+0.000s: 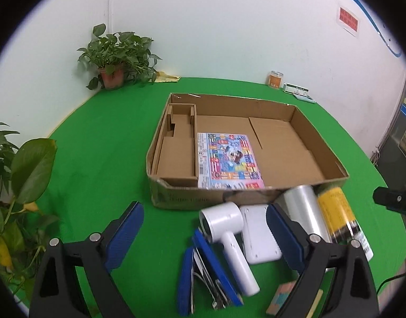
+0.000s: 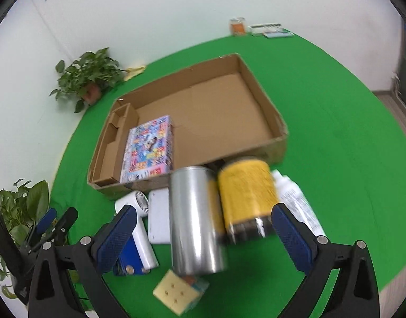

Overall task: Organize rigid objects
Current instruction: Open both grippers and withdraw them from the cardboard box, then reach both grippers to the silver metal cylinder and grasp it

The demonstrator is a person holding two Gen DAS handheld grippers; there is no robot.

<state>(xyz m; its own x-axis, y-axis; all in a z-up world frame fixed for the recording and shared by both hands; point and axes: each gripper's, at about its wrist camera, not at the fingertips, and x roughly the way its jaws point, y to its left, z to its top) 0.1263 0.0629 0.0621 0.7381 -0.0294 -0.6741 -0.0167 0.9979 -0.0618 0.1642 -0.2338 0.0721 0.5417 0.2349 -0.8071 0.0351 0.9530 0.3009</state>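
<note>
So the green table (image 1: 102, 159) has a shallow cardboard box (image 1: 319, 143) sitting in the middle, open on top, with a folded cardboard divider section along its 9 o'clock side. Only one thing is inside it: a flat colorful game box (image 1: 229, 159) with bright cartoon print, lying face up right against that divider, near the front wall.

Everything else is bunched up on the table just outside the box's front wall. From the left wrist view: a white handheld fan (image 1: 229, 233) lying on its side, a white rectangular gadget (image 1: 256, 235) touching it at 3 o'clock, then a shiny silver can (image 1: 306, 212) and a yellow-labelled can (image 1: 340, 220) side by side, both lying down. A blue stapler (image 1: 208, 270) sits at 7 o'clock of the fan, and a puzzle cube (image 2: 176, 291) is near the bottom edge. The right view also shows a white bottle (image 2: 298, 206) at 3 o'clock of the yellow can.

The left claw (image 1: 205, 228) is spread wide with nothing between the pads. The right claw (image 2: 200, 228) is also wide apart, hanging over the two cans, not gripping either; that view is pretty blurry. Potted plants (image 1: 115, 55) sit at the table's far 10 o'clock corner.
</note>
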